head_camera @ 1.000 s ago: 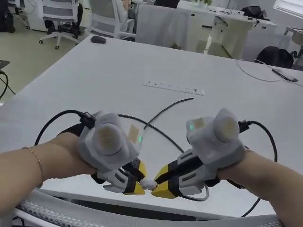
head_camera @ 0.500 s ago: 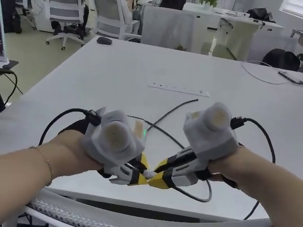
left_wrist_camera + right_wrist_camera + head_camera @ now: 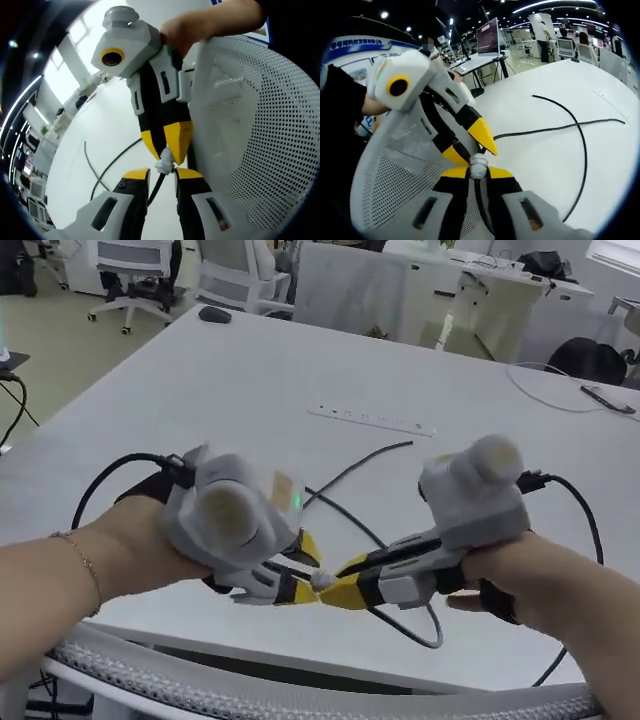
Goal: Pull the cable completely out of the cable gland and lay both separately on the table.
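A wide pale-grey desk (image 3: 250, 380) stretches away in front of me, and the white perforated back of a chair (image 3: 260, 125) sits at its near edge. I hold both tools above that edge, tip to tip.

My left tool (image 3: 162, 175) comes in from the left. Its yellow-tipped jaws stand apart, and the thin cable (image 3: 555, 128) runs down between them. From its own view I cannot tell whether either jaw touches the cable.

My right tool (image 3: 477, 173) comes in from the right, its jaws closed on the small white cable gland (image 3: 478, 166) at their tips.

The black cable is still threaded through the gland. From there it leads out across the desk in long, loose curves. The gland is held in the air between the two tools, just above the near edge of the desk.
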`<state>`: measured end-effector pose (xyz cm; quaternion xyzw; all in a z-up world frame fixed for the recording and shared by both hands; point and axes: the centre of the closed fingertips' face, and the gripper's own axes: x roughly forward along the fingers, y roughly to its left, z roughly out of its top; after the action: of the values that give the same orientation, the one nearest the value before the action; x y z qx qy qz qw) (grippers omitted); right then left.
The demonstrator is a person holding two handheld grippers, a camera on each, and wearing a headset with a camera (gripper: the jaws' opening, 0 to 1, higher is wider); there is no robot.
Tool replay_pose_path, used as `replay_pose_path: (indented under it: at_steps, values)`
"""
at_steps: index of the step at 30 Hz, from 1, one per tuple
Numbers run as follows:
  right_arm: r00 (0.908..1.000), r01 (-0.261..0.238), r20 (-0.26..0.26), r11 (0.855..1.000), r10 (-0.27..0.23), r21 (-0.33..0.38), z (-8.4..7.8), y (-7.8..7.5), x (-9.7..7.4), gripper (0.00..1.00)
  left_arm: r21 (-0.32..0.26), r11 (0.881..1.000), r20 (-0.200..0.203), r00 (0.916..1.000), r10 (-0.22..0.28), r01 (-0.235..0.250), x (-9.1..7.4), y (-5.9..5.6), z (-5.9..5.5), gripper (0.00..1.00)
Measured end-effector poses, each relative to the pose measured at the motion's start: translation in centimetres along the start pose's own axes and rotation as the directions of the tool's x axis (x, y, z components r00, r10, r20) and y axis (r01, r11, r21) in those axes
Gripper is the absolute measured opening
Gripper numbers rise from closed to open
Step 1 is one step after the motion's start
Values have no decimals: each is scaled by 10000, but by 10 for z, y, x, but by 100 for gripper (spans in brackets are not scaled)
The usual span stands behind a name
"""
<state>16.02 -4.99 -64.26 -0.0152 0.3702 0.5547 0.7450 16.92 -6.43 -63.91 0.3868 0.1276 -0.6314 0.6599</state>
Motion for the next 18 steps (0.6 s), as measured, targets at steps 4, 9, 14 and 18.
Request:
replay_pose_path:
  at_steps: [4, 9, 14, 18]
  values:
    - [9989, -36, -468, 9992, 17, -404, -5, 4, 1, 14, 82, 9990, -160, 9989, -433, 435, 5, -9, -1, 20]
    - [9961, -440, -769, 9988, 423, -203, -15, 8, 1, 14, 859, 9924, -324, 9958, -859, 884, 8, -22, 1, 17]
    - [9973, -69, -727, 9989, 34, -472, -15, 1, -3, 14, 316, 9981, -813, 9954, -498, 525, 13, -15, -5, 16]
    - [9975, 449, -531, 9984, -466, -332, -10, -8, -4, 14, 142, 9998, -1180, 9929, 172, -156, 12, -3, -8, 16]
